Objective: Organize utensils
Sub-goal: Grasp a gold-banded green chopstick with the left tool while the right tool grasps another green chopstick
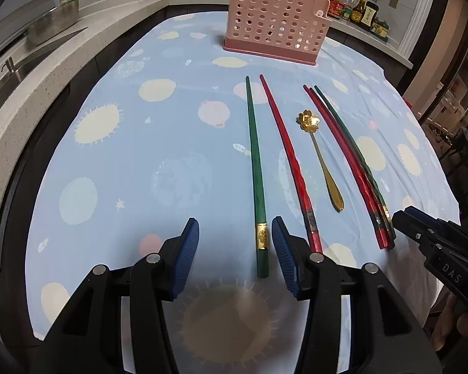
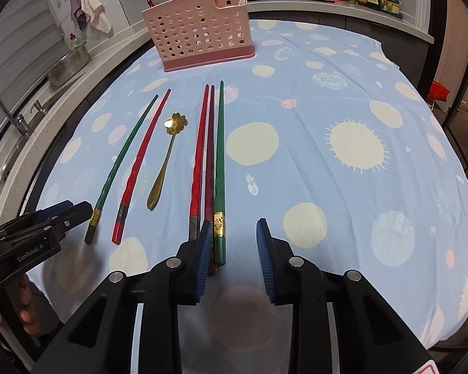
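While both sets of fingers stand spread apart and hold nothing, the risks lie in how closely the utensils sit. The left gripper (image 1: 235,249) has the gold-banded end of a green chopstick (image 1: 255,168) between its pads, close to the right-hand pad; a red chopstick (image 1: 285,159) lies just beside that pad on its outer side, so a sideways drift could nudge it or roll it away. The right gripper (image 2: 234,251) faces a tighter problem: a bundle of three chopsticks (image 2: 209,168), red, dark red and green, lies touching along its length, and its near ends sit at the left pad, only the green one clearly inside the gap. Closing here would likely catch one stick and scatter the others, or pinch two at an angle so they scissor apart. The gold flower spoon (image 2: 165,159) lies between the two groups, apart from both.

The desk (image 1: 109,171) wears a loose blue cloth printed with suns and planets; it shows creases and could drag or bunch under a scraping finger. The pink perforated holder (image 1: 274,21) stands upright at the far end, already holding a few utensils. Around it runs a kitchen worktop with a sink, a stove with pans and a row of sauce bottles.
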Demonstrator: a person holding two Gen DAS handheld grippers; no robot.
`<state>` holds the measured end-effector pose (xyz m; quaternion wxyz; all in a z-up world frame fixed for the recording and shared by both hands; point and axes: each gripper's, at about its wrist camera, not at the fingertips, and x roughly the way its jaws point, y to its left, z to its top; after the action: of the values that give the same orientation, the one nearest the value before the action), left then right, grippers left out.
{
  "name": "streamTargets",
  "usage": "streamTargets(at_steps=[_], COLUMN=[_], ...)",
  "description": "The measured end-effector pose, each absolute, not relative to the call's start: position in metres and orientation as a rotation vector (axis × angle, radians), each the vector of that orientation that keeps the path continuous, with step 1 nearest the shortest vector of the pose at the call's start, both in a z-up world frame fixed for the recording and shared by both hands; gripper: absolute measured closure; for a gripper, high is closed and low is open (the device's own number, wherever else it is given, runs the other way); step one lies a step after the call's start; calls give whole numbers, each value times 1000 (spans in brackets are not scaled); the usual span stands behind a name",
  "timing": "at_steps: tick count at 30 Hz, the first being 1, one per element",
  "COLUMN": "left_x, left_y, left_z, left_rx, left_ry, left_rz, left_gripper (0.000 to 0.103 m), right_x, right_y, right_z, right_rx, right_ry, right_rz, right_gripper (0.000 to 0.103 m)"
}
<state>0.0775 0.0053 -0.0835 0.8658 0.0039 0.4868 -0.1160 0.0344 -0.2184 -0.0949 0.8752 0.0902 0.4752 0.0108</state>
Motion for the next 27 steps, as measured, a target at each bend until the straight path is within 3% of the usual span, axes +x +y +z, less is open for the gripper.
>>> streamTargets(at_steps=[17,22,27], left_x=[78,77,75], left_y=[2,1,3], left_z=[-92,-93,-93], left_rx=[32,44,37], left_ry=[1027,1020,1013], left_rz=[-255,-255,-265], left_gripper=[57,59,76], right_x=[40,41,40], right_y=[-217,-222,-224], right_z=[-103,-104,-104], right_rx=[152,161,172], right_ry=[1001,997,995], right_rz=[8,2,2], right_gripper=[83,92,94])
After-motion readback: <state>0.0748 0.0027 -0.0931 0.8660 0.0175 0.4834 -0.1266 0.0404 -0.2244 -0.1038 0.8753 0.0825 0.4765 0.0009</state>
